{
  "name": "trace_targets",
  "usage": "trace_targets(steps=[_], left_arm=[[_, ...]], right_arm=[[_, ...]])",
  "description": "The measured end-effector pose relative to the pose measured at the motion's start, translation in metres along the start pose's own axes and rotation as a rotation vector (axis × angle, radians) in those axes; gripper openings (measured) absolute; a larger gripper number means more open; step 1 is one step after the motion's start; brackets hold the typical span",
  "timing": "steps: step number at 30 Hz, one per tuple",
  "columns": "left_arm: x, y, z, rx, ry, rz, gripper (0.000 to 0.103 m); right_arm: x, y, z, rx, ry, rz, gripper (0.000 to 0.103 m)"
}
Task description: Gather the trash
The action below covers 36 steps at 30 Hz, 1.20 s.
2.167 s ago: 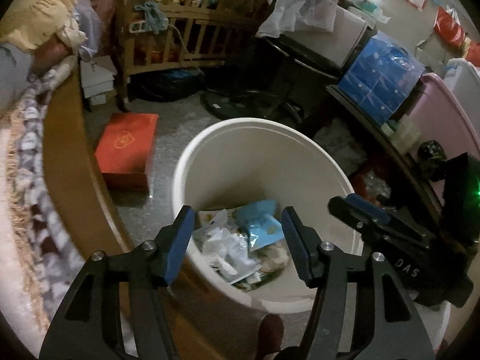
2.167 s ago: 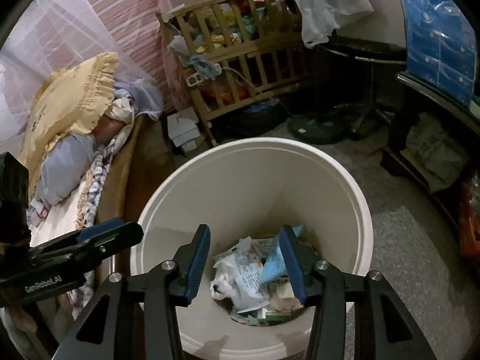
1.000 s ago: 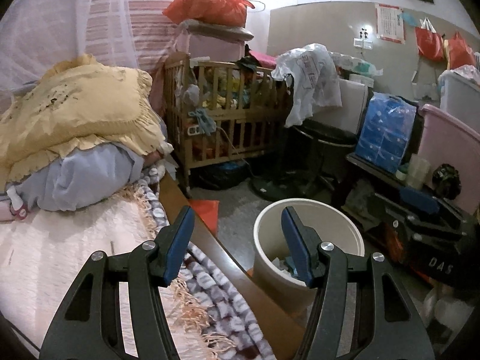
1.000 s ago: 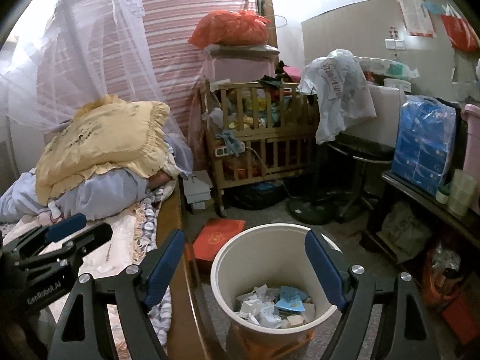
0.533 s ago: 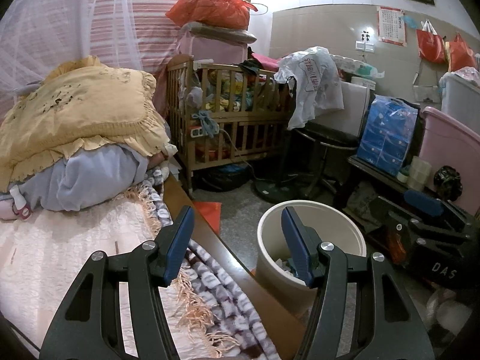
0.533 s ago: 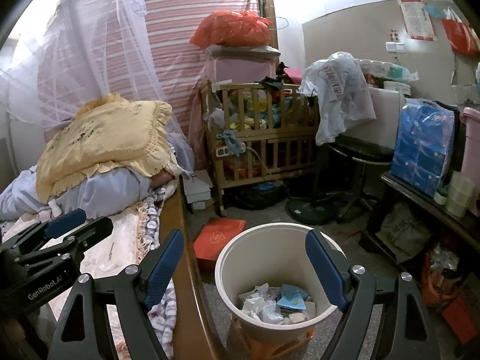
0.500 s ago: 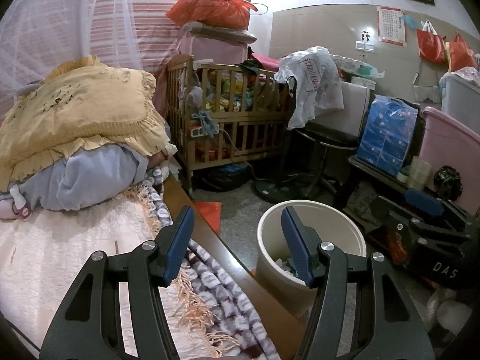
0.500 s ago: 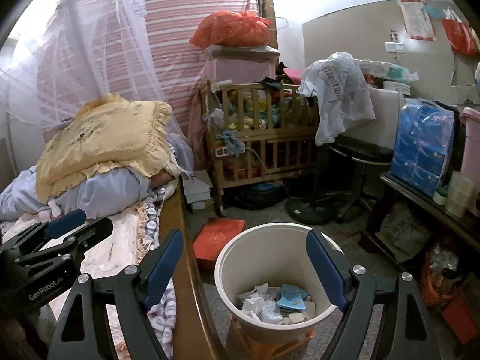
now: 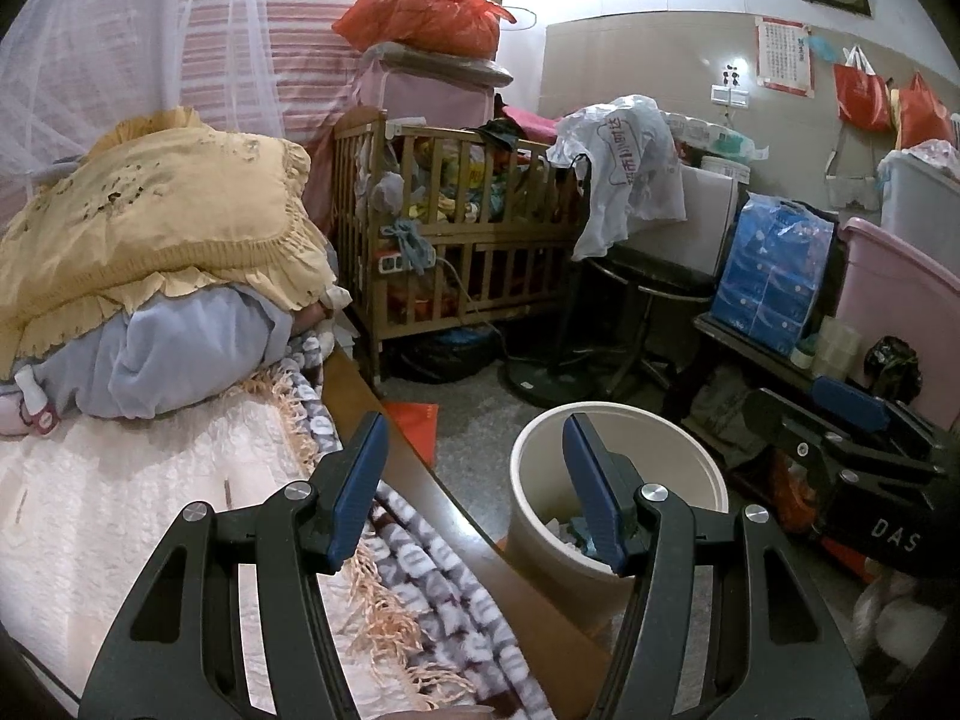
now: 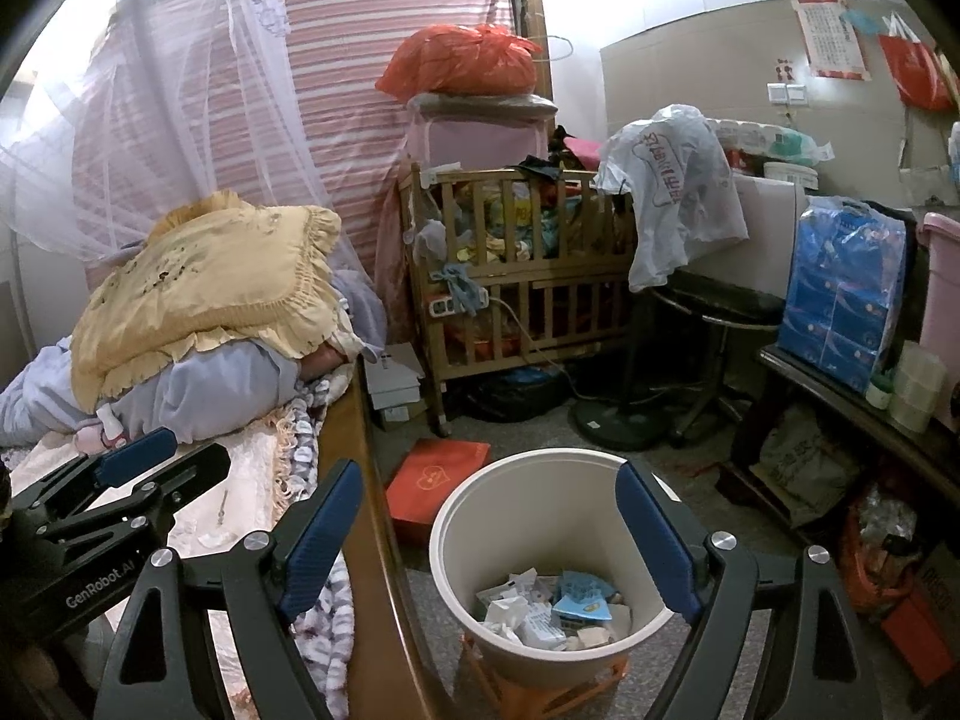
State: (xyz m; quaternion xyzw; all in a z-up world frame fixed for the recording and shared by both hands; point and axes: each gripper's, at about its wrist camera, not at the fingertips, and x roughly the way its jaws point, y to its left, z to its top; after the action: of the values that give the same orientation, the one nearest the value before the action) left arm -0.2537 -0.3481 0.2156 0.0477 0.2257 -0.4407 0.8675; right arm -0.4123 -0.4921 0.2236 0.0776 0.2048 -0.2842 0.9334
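Nearest the cameras, both tools hang empty with their jaws spread: the left tool [image 9: 474,480] is held over the near edge of the bed [image 9: 138,516], and the right tool [image 10: 489,534], its jaws wider still, frames the bin from above. Just beyond the right tool's tips stands the cream waste bin [image 10: 456,546] on the floor, touching nothing of the tools, raised on a small orange stool [image 10: 540,681] and close beside the wooden bed rail [image 10: 372,516]. In its bottom lies the collected trash [image 10: 552,606] — crumpled white papers and a blue wrapper. To the left, on the bed, a fringed blanket [image 9: 420,576] runs along the rail, and a small thin dark scrap [image 9: 227,487] lies on the pale quilt; what it is cannot be told. Further off, a red box [image 10: 435,483] lies on the floor beside the bin, and a yellow pillow [image 10: 210,276] tops a heap of bedding at the far left. Farthest back stands a wooden crib [image 10: 522,300] packed with clothes. With trash in the bin and both tools empty, the step in hand looks like the search for the next piece. The next move calls for picking a target — probably on the bed, left of the bin — lowering an open tool over it, and closing without catching the quilt.
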Motion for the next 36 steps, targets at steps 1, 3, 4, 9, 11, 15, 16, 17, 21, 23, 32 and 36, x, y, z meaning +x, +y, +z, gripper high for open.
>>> trace_targets(steps=[1, 3, 4, 9, 11, 15, 16, 17, 21, 23, 32, 36], left_arm=[[0.0000, -0.0001, -0.0001, -0.001, 0.001, 0.000, 0.059], [-0.0004, 0.0007, -0.0005, -0.005, 0.002, -0.002, 0.059], [0.0007, -0.0017, 0.0003, -0.008, 0.004, -0.001, 0.059], [0.0009, -0.0015, 0.0005, -0.006, 0.005, -0.002, 0.059], [0.0009, -0.0019, 0.0006, -0.008, 0.004, -0.002, 0.059], [0.0010, -0.0014, 0.0007, -0.009, 0.005, -0.001, 0.059], [0.0009, -0.0011, 0.0006, -0.009, 0.006, -0.002, 0.059], [0.0008, -0.0011, 0.0006, -0.009, 0.006, -0.002, 0.059], [0.0010, -0.0014, 0.0010, -0.009, 0.004, -0.003, 0.059], [0.0010, -0.0019, 0.0010, -0.009, 0.004, 0.000, 0.059], [0.0015, -0.0024, 0.0011, -0.010, 0.008, -0.001, 0.059], [0.0031, -0.0040, 0.0009, -0.008, 0.009, -0.002, 0.059]], right_arm=[[0.0003, -0.0001, 0.0001, -0.002, 0.000, -0.001, 0.085], [0.0010, -0.0013, 0.0005, -0.002, 0.000, 0.002, 0.085], [0.0001, -0.0015, 0.0005, -0.002, 0.002, 0.001, 0.085], [-0.0018, -0.0035, 0.0015, -0.002, 0.002, -0.003, 0.085], [-0.0018, -0.0035, 0.0014, -0.002, 0.003, -0.003, 0.085], [-0.0018, -0.0034, 0.0014, -0.002, 0.005, -0.003, 0.085], [-0.0022, -0.0033, 0.0013, -0.002, 0.004, -0.003, 0.085], [-0.0021, -0.0032, 0.0015, -0.002, 0.003, -0.003, 0.085], [-0.0019, -0.0036, 0.0016, -0.003, 0.003, -0.003, 0.085], [-0.0014, -0.0037, 0.0018, -0.002, 0.004, -0.003, 0.086], [-0.0029, -0.0055, 0.0012, -0.001, 0.008, -0.004, 0.086], [-0.0021, -0.0062, 0.0011, 0.000, 0.008, -0.005, 0.086]])
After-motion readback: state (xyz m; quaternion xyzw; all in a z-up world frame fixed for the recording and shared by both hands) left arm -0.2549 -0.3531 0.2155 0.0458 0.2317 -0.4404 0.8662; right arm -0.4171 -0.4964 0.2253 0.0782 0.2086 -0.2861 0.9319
